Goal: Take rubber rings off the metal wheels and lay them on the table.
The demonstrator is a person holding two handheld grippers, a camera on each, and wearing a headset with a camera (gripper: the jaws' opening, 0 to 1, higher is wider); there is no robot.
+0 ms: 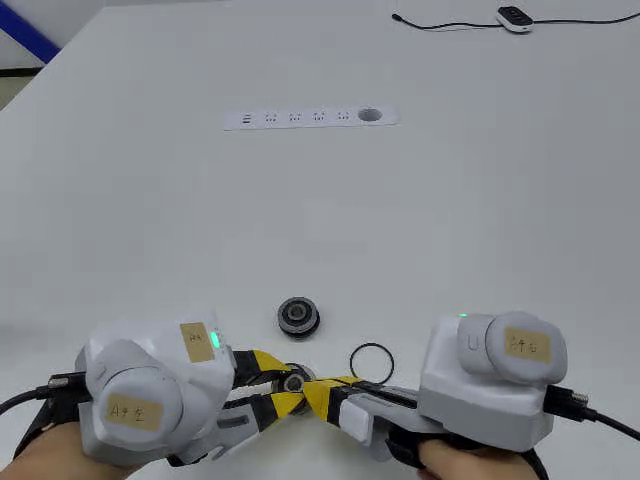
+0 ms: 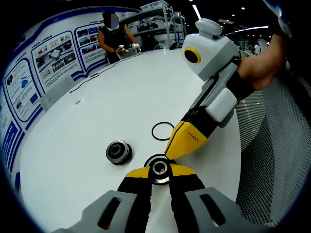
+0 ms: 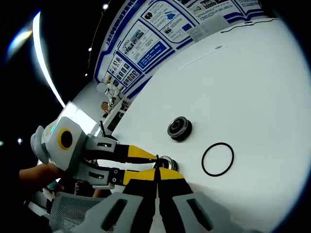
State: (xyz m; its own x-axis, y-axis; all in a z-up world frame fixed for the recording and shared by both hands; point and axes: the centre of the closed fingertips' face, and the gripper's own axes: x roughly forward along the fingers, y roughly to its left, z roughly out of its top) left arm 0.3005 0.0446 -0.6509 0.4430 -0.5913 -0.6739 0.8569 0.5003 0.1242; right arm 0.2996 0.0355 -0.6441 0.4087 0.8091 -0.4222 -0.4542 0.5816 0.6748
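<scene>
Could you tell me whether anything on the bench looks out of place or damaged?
Nothing stands out. The loose rubber ring lies flat on the table, apart from the free wheel. The left gripper clamps the other wheel, with the right gripper holding its shut tips at that wheel's rim.

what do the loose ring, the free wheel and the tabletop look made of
Loose ring: likely rubber, matte black, thin loop lying flat.
Free wheel: shiny metal hub, dark band around it, probably rubber.
Tabletop: smooth white, faint gloss; material unclear.
</scene>
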